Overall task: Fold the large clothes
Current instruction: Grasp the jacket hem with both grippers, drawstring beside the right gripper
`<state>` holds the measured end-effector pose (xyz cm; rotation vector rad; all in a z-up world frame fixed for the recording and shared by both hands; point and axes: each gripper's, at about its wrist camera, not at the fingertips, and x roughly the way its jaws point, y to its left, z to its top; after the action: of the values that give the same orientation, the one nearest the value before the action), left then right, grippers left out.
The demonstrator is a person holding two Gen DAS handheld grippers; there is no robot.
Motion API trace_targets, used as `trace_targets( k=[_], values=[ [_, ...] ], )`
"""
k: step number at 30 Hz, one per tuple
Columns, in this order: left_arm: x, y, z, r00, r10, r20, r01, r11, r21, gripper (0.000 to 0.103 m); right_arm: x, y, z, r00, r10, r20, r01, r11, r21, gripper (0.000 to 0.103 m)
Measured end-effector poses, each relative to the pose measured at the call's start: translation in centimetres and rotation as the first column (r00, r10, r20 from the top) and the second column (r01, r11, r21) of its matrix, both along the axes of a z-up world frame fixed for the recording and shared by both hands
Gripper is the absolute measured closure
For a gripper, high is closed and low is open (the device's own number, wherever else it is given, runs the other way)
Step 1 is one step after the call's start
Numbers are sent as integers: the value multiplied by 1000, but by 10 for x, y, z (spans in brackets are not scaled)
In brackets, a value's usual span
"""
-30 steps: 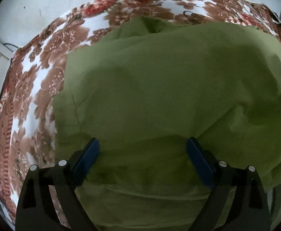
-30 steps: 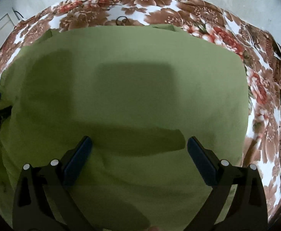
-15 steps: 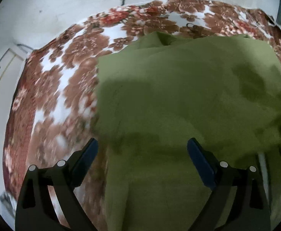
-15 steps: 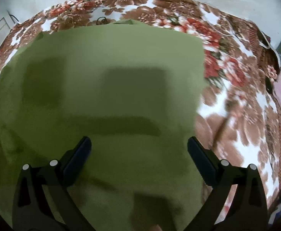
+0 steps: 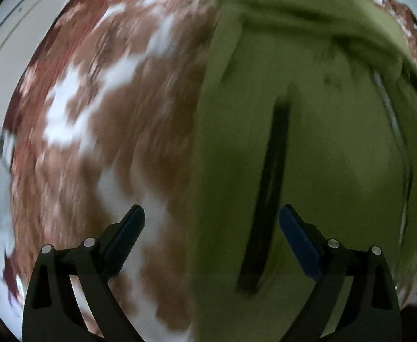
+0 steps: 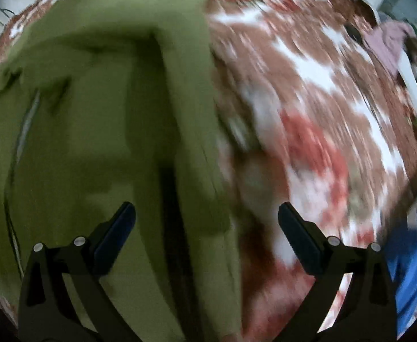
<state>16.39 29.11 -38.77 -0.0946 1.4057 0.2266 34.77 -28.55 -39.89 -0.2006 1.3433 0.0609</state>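
Both the left gripper (image 5: pixel 211 228) and right gripper (image 6: pixel 207 225) stand wide-fingered and empty over opposite side edges of the olive-green garment (image 5: pixel 308 148) spread on the floral bedspread (image 5: pixel 100 131), seemingly positioned for gripping.

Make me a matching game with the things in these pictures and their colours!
Things:
1. big garment
2. bedspread
3. tongs' pads
4. cloth at the far right edge

Colours:
a. bright blue
b. brown, red and white flowers
c. olive green
d. dark navy

Pairs: 1-c, 2-b, 3-d, 4-a
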Motion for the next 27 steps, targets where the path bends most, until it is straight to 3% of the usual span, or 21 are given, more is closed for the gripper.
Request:
trace_targets(
  k=[2,5,9,14,18,20,21,22,23,25,27],
  values=[
    [-29,6,-5,999,12,-38,-13,1000,-18,9,-28,-16,-8,998,-29,-53,28,1000,-9,5],
    [-68,17,-13,994,60,-96,-70,992,-106,10,-61,-28,-15,993,-32,-110,29,999,-22,5],
    [-100,17,-18,989,76,-124,-105,963,-249,10,-94,-41,-25,982,-48,-185,50,999,5,5],
    [-110,8,-33,990,42,-136,-85,941,-328,11,-120,-43,-27,979,-25,-203,28,1000,9,5],
    [-110,10,-47,986,61,-153,-113,926,-361,11,-130,-41,-33,970,-34,-239,53,996,75,5],
    [-109,11,-47,985,76,-153,-129,919,-373,16,-132,-41,-34,968,-41,-248,69,992,105,6],
    [-108,14,-44,986,79,-149,-132,912,-389,27,-133,-41,-34,965,-42,-257,75,990,120,12],
    [-106,14,-41,987,74,-144,-126,909,-398,35,-135,-40,-36,957,-43,-287,87,986,145,29],
    [-105,12,-38,988,68,-141,-120,909,-400,36,-133,-39,-35,955,-45,-294,94,984,153,39],
    [-104,10,-33,989,50,-139,-103,910,-402,39,-130,-40,-28,956,-53,-288,99,984,147,50],
    [-104,11,-33,988,51,-148,-107,909,-403,45,-132,-39,-29,956,-30,-291,74,987,142,55]
  ],
)
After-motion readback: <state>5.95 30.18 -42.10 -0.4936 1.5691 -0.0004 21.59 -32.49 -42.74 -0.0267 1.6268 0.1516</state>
